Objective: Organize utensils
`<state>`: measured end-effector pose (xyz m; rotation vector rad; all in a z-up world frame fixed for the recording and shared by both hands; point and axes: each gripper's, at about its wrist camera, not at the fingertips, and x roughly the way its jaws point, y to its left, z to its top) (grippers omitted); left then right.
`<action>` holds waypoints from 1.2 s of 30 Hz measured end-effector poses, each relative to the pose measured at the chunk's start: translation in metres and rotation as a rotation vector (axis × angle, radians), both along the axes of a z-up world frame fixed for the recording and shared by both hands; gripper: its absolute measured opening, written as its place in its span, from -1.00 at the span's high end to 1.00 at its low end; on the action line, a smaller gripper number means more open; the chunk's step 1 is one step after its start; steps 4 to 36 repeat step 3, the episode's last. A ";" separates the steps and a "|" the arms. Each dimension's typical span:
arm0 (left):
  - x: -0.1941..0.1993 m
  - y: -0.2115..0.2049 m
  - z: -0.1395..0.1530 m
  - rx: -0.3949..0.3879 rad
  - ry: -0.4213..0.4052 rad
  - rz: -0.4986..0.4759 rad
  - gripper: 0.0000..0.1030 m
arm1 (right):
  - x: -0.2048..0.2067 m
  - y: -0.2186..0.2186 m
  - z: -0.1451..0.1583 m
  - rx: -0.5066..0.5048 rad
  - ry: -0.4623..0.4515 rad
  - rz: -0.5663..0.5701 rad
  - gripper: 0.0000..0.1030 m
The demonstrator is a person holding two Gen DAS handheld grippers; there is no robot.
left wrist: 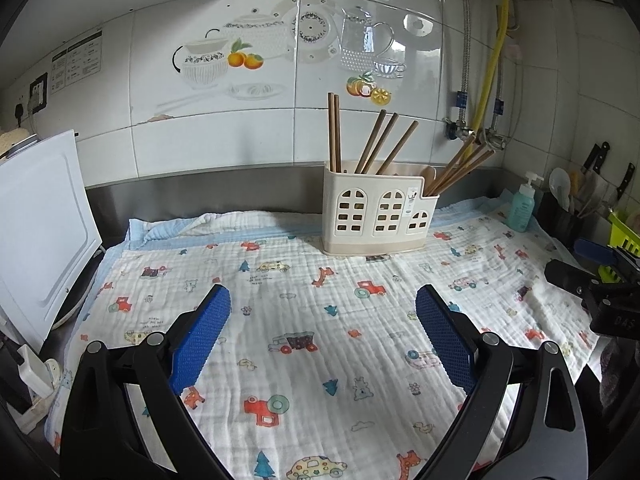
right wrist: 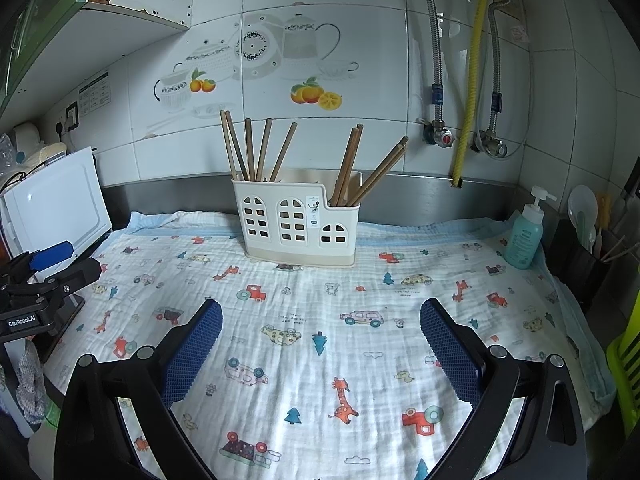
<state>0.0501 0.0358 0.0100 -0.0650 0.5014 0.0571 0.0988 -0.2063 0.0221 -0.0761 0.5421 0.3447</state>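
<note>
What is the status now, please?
Left gripper and right gripper: jaws open, empty. Chopsticks upright in holder. Cloth between: nothing in the way.

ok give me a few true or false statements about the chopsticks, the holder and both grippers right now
1. The chopsticks all stand in the cream holder. True.
2. The left gripper is shut on a chopstick. False: its jaws are apart with nothing between them, only the patterned cloth below.
3. The right gripper is open and empty. True.
4. The holder lies tipped on its side. False: it stands upright on the cloth, near the tiled wall.
5. A teal pump bottle stands to the right of the holder. True.
6. Loose chopsticks lie on the cloth between the grippers. False: none show on the cloth.
</note>
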 end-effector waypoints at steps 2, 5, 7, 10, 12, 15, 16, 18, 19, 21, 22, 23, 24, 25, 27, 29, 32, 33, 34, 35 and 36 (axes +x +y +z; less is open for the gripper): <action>0.000 0.000 -0.001 -0.002 0.004 0.000 -0.81 | 0.000 0.000 0.000 0.000 0.000 0.000 -0.86; 0.001 0.001 -0.001 -0.003 0.006 0.001 -0.81 | 0.000 0.000 0.000 0.000 0.000 -0.001 -0.86; 0.001 0.001 -0.001 -0.003 0.006 0.001 -0.81 | 0.000 0.000 0.000 0.000 0.000 -0.001 -0.86; 0.001 0.001 -0.001 -0.003 0.006 0.001 -0.81 | 0.000 0.000 0.000 0.000 0.000 -0.001 -0.86; 0.001 0.001 -0.001 -0.003 0.006 0.001 -0.81 | 0.000 0.000 0.000 0.000 0.000 -0.001 -0.86; 0.001 0.001 -0.001 -0.003 0.006 0.001 -0.81 | 0.000 0.000 0.000 0.000 0.000 -0.001 -0.86; 0.001 0.001 -0.001 -0.003 0.006 0.001 -0.81 | 0.000 0.000 0.000 0.000 0.000 -0.001 -0.86; 0.001 0.001 -0.001 -0.003 0.006 0.001 -0.81 | 0.000 0.000 0.000 0.000 0.000 -0.001 -0.86; 0.001 0.001 -0.001 -0.003 0.006 0.001 -0.81 | 0.000 0.000 0.000 0.000 0.000 -0.001 -0.86; 0.001 0.001 -0.001 -0.003 0.006 0.001 -0.81 | 0.000 0.000 0.000 0.000 0.000 -0.001 -0.86; 0.001 0.001 -0.001 -0.003 0.006 0.001 -0.81 | 0.000 0.000 0.000 0.000 0.000 -0.001 -0.86; 0.001 0.001 -0.001 -0.003 0.006 0.001 -0.81 | 0.000 0.000 0.000 0.000 0.000 -0.001 -0.86; 0.001 0.001 -0.001 -0.003 0.006 0.001 -0.81 | 0.000 0.000 0.000 0.000 0.000 -0.001 -0.86; 0.001 0.001 -0.001 -0.003 0.006 0.001 -0.81 | 0.000 0.000 0.000 0.000 0.000 -0.001 -0.86; 0.001 0.001 -0.001 -0.003 0.006 0.001 -0.81 | 0.000 0.000 0.000 0.000 0.000 -0.001 -0.86; 0.001 0.001 -0.001 -0.003 0.006 0.001 -0.81 | 0.000 0.000 0.000 0.000 0.000 -0.001 -0.86; 0.001 0.001 -0.001 -0.003 0.006 0.001 -0.81 | 0.000 0.000 0.000 0.000 0.000 -0.001 -0.86; 0.001 0.001 -0.001 -0.003 0.006 0.001 -0.81 | 0.000 0.000 0.000 0.000 0.000 -0.001 -0.86; 0.001 0.001 -0.001 -0.003 0.006 0.001 -0.81 | 0.000 0.000 0.000 0.000 0.000 -0.001 -0.86; 0.001 0.001 -0.001 -0.003 0.006 0.001 -0.81 | 0.000 0.000 0.000 0.000 0.000 -0.001 -0.86; 0.001 0.001 -0.001 -0.003 0.006 0.001 -0.81 | 0.000 0.000 0.000 0.000 0.000 -0.001 -0.86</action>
